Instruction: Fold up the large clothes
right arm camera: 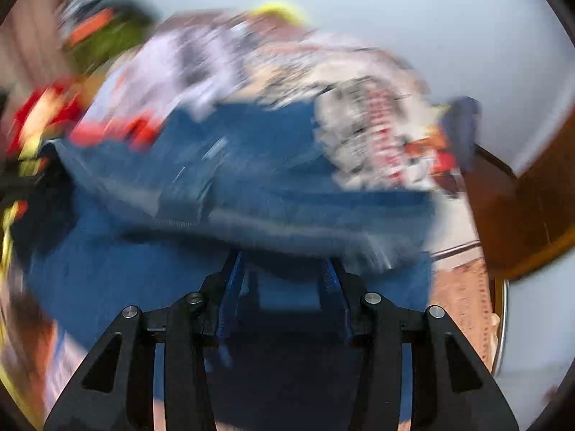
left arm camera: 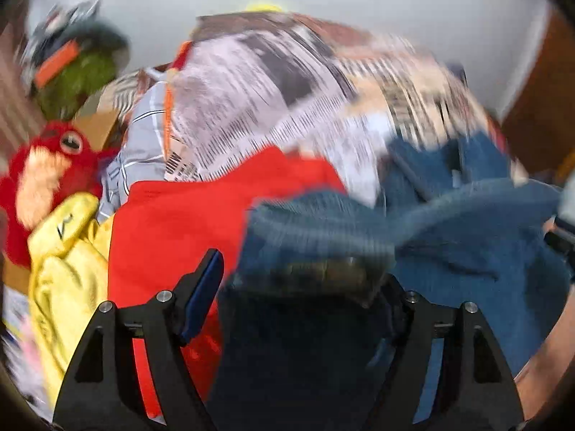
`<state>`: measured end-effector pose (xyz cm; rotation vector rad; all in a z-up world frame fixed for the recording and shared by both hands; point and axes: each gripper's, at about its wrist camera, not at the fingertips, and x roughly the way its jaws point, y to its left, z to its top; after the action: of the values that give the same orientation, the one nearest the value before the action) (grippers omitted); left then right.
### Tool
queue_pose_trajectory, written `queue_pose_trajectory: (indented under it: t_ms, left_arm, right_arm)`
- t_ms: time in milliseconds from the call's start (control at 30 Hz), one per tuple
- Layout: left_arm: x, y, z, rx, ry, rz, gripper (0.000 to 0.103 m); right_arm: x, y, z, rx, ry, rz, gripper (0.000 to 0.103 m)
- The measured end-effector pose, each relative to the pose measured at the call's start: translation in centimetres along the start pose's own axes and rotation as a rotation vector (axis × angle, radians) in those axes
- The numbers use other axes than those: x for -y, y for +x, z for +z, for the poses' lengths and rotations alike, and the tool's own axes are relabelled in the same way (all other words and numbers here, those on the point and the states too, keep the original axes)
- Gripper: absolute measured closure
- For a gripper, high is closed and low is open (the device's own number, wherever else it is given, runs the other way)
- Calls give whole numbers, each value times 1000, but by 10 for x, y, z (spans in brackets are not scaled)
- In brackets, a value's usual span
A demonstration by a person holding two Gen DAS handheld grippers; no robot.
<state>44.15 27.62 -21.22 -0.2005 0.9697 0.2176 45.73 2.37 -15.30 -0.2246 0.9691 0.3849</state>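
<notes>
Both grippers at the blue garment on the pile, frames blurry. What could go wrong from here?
1. The blue garment lies on the red garment; the left gripper sits at that border and may catch both layers.
2. Blur hides whether the right gripper actually grips the blue fabric between its fingers; it may slip on a pull.
3. The heaped patterned cloth overlaps the blue garment's far edge, so lifting could drag it along or topple it.

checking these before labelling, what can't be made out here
- Left wrist view: the left claw has its right fingertip hidden under the blue garment.
- Right wrist view: motion blur smears the patterned cloth, so its print is unreadable.
- Both views: blur hides whether either claw actually grips.
</notes>
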Motion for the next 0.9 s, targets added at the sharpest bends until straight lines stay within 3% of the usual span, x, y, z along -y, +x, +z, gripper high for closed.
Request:
queue_pose_trajectory:
  t_ms: [100,167,400,433,467,500,567,767,900]
  left_arm:
    - [-10,-10,2,50,-74,-34,29]
    - [-10,-16,-2,57,-57,-28,29]
    - [4,-18,-41,-1,53,-18,29]
    - [9,-19,-50,-9,86,-4,29]
    - [13,-21,-57,-12,113,-2,29]
    - [16,-23,-64,-9,136,2,29]
    - [19,-30,-75,7,158,25,28]
    - [11,-46,-100,18,151,55,23]
    - [-3,-57,-114,36,100,60,23]
  right_arm:
    - [11,4,5,-17,81,54,62]
    - [9,7,-2,-40,76,91,62]
    - [-38,18,-59,-119,-191,45,61]
    - [-42,17,-67,-87,-216,5,59]
    - [-43,11,-74,-36,-229,-47,49]
    - [-43,7,-79,-10,-236,-95,32]
    - [-38,1,-88,4,-240,-146,19]
    - [-3,-16,-104,-34,-134,-33,18]
    - [12,-26,-112,-51,-80,-61,18]
